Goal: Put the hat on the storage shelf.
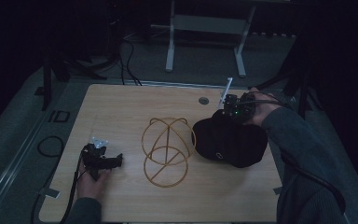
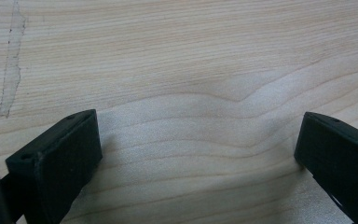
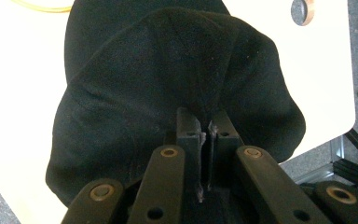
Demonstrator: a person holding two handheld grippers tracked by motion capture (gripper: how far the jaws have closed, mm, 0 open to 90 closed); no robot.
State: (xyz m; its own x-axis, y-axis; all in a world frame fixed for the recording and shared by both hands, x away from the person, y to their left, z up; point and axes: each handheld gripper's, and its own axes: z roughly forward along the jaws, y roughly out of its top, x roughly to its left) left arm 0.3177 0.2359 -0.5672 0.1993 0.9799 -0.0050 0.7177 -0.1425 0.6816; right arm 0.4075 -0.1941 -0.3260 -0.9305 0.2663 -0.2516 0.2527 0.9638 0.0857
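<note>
A black cap lies on the right half of the wooden table. My right gripper is at the cap's far edge, shut on a pinch of its fabric. In the right gripper view the two jaws stand pressed together on the bunched black cap, with my right gripper at the fold. A gold wire frame of crossed hoops stands at the table's middle, just left of the cap. My left gripper rests low at the front left, open. In its own view my left gripper has bare wood between wide jaws.
A round cable hole sits in the table near the far edge; it shows again as a cable hole in the right gripper view. A white stand is on the floor beyond the table. Cables trail on the floor at the left.
</note>
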